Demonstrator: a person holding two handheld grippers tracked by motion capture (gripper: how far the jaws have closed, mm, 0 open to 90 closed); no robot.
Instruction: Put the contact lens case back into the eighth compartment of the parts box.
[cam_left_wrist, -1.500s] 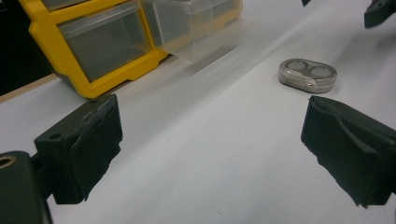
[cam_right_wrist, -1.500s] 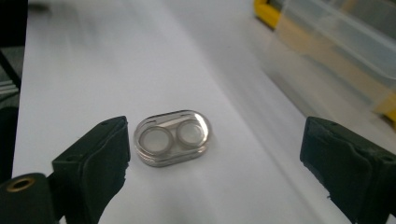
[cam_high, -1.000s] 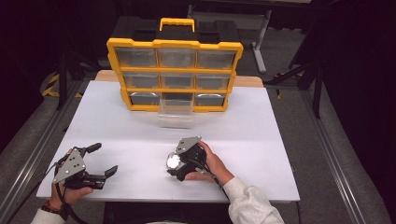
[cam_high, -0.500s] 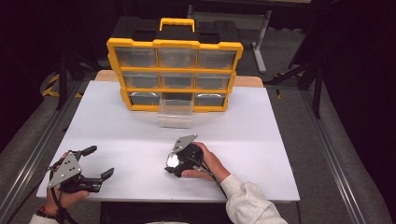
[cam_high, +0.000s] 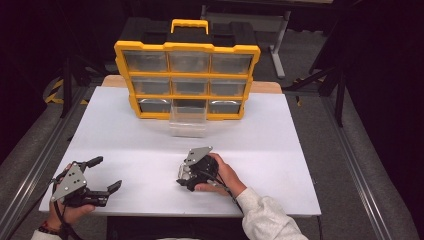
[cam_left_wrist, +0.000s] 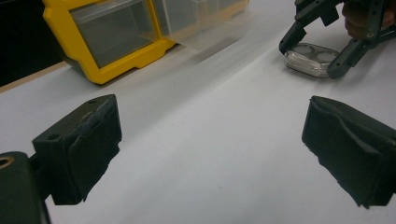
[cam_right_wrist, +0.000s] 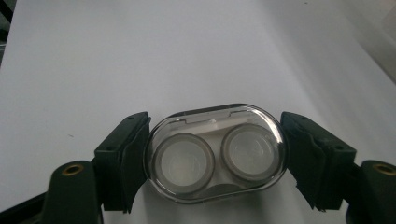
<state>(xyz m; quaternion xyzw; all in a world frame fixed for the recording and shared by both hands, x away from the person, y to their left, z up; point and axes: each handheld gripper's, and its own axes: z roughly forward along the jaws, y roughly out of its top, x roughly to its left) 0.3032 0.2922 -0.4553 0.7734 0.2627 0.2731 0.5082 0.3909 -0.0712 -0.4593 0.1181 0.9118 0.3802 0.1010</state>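
Nearest the person, the left tongs (cam_high: 102, 174) stood apart over bare white worktop (cam_high: 280, 140), holding nothing. Just beyond, the right tongs (cam_right_wrist: 215, 156) had just closed and were clamped on the ends of a clear, glossy oval contact lens case (cam_right_wrist: 215, 151) with two round wells, lying on the worktop. Farther back stood a yellow-framed organizer (cam_high: 187, 80) of nine translucent drawers, its bottom middle drawer (cam_high: 188, 121) pulled out

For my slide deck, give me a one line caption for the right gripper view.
Right gripper shut on a clear two-well lens case resting on the white table.
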